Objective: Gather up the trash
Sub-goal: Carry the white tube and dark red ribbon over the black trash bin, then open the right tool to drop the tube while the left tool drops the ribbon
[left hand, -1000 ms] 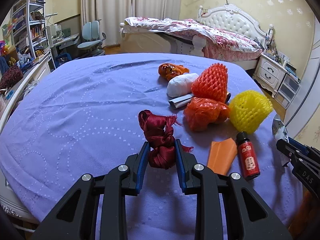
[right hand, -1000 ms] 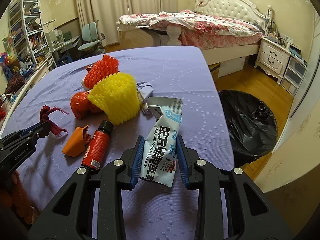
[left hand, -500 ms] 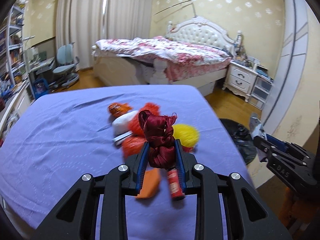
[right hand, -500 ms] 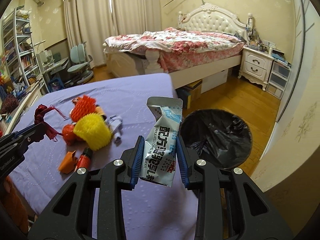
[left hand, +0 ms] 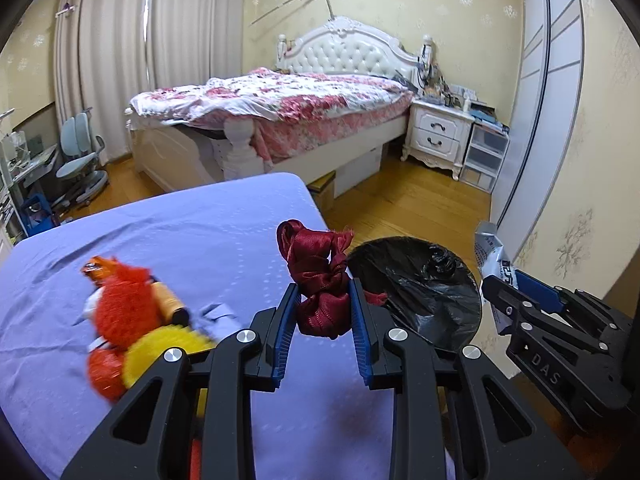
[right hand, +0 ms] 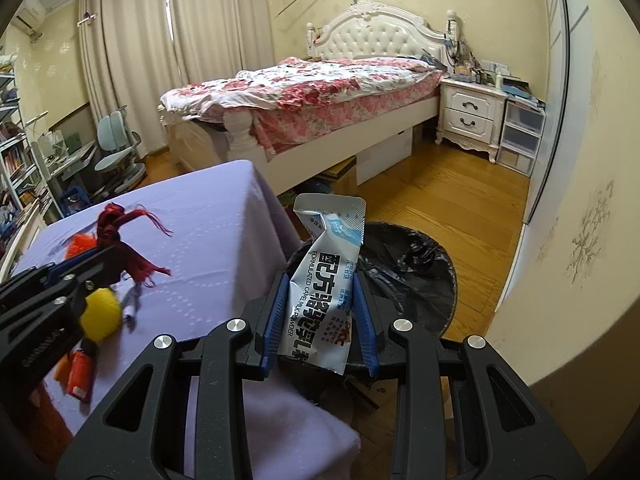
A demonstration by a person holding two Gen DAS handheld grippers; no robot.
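My left gripper (left hand: 323, 304) is shut on a dark red ribbon bundle (left hand: 318, 272), held above the table's right edge. A white and blue milk powder sachet (right hand: 326, 288) stands upright in my right gripper (right hand: 322, 304), which is shut on it. Just beyond the sachet, on the floor, sits a round bin lined with a black bag (right hand: 416, 268); the same bin (left hand: 420, 292) shows right of the ribbon in the left wrist view. The right gripper with its sachet (left hand: 490, 256) appears at the right there. The left gripper and ribbon (right hand: 116, 236) appear at the left in the right wrist view.
On the purple tablecloth (left hand: 180, 240) lie a red foam net (left hand: 124, 308), a yellow foam net (left hand: 160, 352), an orange-red bag (left hand: 102, 372) and a small red bottle (right hand: 80, 374). A bed (left hand: 280, 120), a nightstand (left hand: 438, 136) and wooden floor (left hand: 408, 208) lie beyond.
Both grippers have lifted off the table and swung right toward the black bin, each still gripping its item. The bin has come into view close ahead of both.
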